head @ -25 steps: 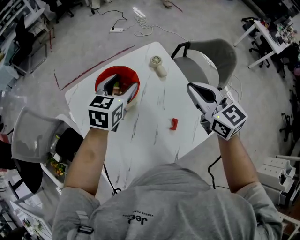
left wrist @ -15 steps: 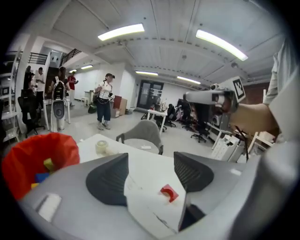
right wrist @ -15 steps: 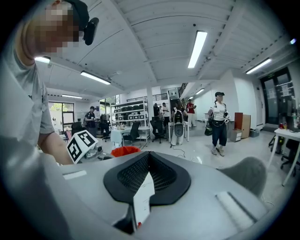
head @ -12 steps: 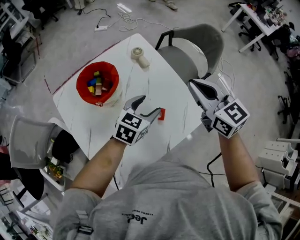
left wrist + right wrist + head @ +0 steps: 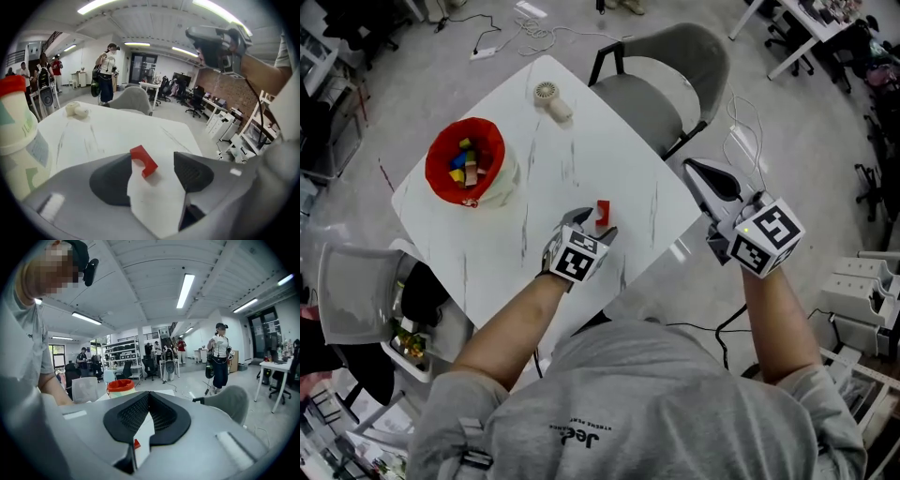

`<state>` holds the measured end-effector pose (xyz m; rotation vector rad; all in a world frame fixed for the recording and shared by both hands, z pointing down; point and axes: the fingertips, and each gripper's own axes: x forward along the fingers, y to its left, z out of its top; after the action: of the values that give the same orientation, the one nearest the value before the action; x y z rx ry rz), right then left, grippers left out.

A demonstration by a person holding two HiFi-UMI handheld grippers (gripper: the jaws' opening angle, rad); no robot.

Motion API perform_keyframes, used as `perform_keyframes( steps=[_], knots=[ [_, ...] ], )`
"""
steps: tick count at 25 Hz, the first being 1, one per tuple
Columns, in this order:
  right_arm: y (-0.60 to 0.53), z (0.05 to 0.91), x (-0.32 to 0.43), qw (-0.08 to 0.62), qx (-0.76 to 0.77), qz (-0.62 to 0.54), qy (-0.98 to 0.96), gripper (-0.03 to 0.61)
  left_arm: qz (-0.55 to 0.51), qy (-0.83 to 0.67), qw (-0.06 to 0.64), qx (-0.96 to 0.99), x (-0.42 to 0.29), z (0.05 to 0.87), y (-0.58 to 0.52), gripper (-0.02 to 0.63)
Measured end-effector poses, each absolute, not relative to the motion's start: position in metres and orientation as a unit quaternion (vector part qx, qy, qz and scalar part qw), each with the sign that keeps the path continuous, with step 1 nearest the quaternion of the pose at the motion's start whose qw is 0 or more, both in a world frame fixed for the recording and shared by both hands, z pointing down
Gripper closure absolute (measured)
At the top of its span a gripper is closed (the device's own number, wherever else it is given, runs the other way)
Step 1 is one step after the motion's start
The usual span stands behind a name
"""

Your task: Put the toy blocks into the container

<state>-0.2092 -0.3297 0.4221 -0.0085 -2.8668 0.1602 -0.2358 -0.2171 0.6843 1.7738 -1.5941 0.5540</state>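
The left tongs stand spread wide, low over the worktop, just below the middle of the head view. The red block lies between the two jaws. In the left gripper view the red block sits flat on the white surface, close up against the left jaw and clear of the right one (nothing is pinching it). It is a small notched piece, bright red.

The right tongs are held off the worktop's edge at the right of the head view, above the floor. Their jaws are pressed together at the tips, with nothing between them (the right gripper view shows this plainly). A sliver of the red block peeps out low down beneath them.

The container, red-rimmed, stands toward the upper left of the head view, well apart from the red block. Several coloured blocks lie inside it already. A small white fan rests near the worktop's top corner, and a grey chair is drawn up at the upper right edge.
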Motion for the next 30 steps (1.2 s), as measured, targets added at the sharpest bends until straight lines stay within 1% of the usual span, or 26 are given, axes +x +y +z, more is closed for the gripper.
perform_keyframes(
  steps=[9,10,11,14,19,22,30],
  knots=[
    [-0.353,0.437,-0.172,0.144,0.021,0.068,-0.987,0.575,0.254,-0.609,0.377,0.65,-0.226,0.735,-0.238,0.286],
    [-0.355,0.438,-0.17,0.144,0.024,0.069,-0.987,0.575,0.263,-0.61,0.377,0.646,-0.227,0.739,-0.238,0.33],
    [-0.357,0.438,-0.167,0.144,0.026,0.07,-0.987,0.575,0.267,-0.611,0.375,0.644,-0.228,0.739,-0.239,0.425],
    [-0.361,0.438,-0.161,0.143,0.032,0.073,-0.986,0.575,0.255,-0.612,0.367,0.652,-0.228,0.724,-0.245,0.428],
    [-0.364,0.432,-0.162,0.14,0.035,0.071,-0.987,0.575,0.223,-0.629,0.333,0.666,-0.244,0.671,-0.257,0.428],
    [-0.361,0.424,-0.172,0.135,0.03,0.065,-0.988,0.575,0.214,-0.641,0.306,0.67,-0.263,0.635,-0.259,0.428],
    [-0.34,0.396,-0.218,0.118,-0.001,0.046,-0.992,0.575,0.185,-0.691,0.265,0.647,-0.336,0.563,-0.235,0.428]
  ],
)
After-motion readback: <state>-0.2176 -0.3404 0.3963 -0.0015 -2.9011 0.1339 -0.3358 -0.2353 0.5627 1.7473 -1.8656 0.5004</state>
